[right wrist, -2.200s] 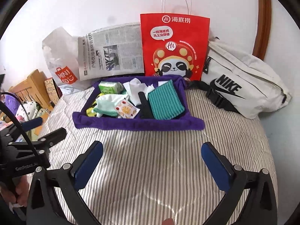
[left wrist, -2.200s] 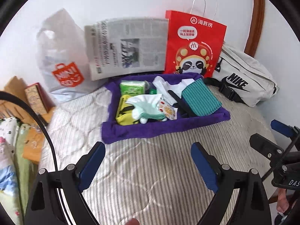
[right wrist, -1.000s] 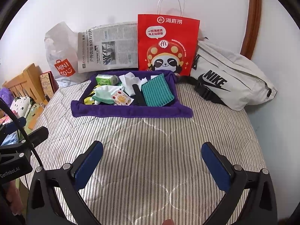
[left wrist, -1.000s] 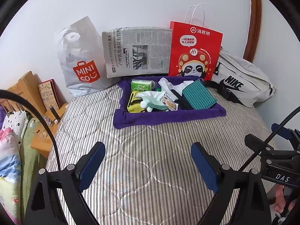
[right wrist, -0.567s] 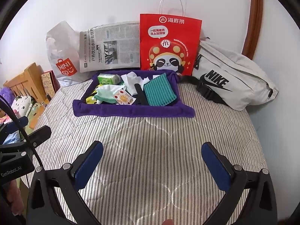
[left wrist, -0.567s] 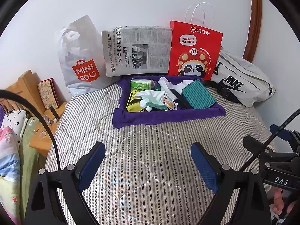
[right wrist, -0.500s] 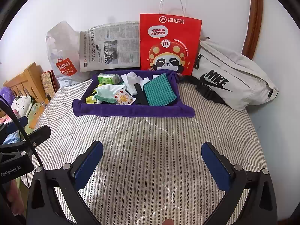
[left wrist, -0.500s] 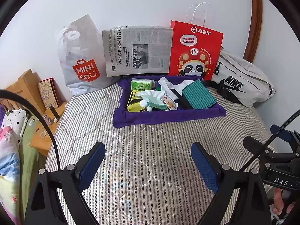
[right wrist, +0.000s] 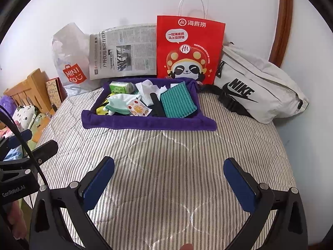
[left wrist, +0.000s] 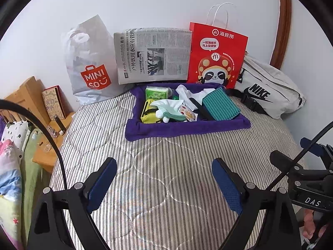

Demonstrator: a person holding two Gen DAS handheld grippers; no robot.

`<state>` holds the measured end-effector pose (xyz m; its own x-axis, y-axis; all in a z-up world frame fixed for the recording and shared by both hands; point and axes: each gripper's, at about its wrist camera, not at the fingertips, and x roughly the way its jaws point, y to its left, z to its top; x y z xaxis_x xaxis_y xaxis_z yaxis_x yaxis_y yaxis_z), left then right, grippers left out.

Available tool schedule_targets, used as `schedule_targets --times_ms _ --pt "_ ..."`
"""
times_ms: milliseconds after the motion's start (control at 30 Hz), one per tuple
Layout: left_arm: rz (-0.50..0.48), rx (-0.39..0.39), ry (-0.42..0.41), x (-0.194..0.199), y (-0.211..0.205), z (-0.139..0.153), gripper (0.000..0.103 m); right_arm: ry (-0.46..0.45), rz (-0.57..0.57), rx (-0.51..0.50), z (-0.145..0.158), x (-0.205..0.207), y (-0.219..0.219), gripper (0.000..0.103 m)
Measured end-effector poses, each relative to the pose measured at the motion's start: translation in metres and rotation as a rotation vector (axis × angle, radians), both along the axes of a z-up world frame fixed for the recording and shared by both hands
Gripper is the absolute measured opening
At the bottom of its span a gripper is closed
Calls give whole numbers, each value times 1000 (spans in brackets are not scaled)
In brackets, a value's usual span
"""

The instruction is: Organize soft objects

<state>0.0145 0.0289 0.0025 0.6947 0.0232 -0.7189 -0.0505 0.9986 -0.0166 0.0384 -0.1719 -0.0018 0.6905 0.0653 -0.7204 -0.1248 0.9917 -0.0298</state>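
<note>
A purple cloth tray (left wrist: 183,128) (right wrist: 145,125) sits on the striped bed near the wall. It holds a teal striped cloth (left wrist: 220,105) (right wrist: 178,103), a pale green cloth (left wrist: 168,109) (right wrist: 118,104), white tissue (left wrist: 187,94) (right wrist: 146,91), a green packet (left wrist: 156,92) (right wrist: 118,87), a fruit-print sachet (right wrist: 137,109) and a black strip (right wrist: 156,104). My left gripper (left wrist: 164,182) hangs open over bare quilt, well short of the tray. My right gripper (right wrist: 169,181) is open too, equally far back, with nothing between its fingers.
Against the wall lean a white Miniso bag (left wrist: 90,62), a newspaper (left wrist: 154,55), a red panda paper bag (left wrist: 216,56) and a white Nike waist bag (left wrist: 268,91). A wooden bedside stand (left wrist: 31,104) and bedding (left wrist: 10,166) lie left. The wall is close on the right.
Both grippers drew back from the tray and rose a little earlier on; over the last half second nothing has moved. Both stayed open throughout.
</note>
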Motion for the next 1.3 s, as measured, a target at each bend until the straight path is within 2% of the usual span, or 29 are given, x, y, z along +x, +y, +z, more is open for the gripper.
schedule_targets --times_ms 1300 --pt "-1 -2 7 -2 -2 0 93 8 0 -3 0 -1 -1 103"
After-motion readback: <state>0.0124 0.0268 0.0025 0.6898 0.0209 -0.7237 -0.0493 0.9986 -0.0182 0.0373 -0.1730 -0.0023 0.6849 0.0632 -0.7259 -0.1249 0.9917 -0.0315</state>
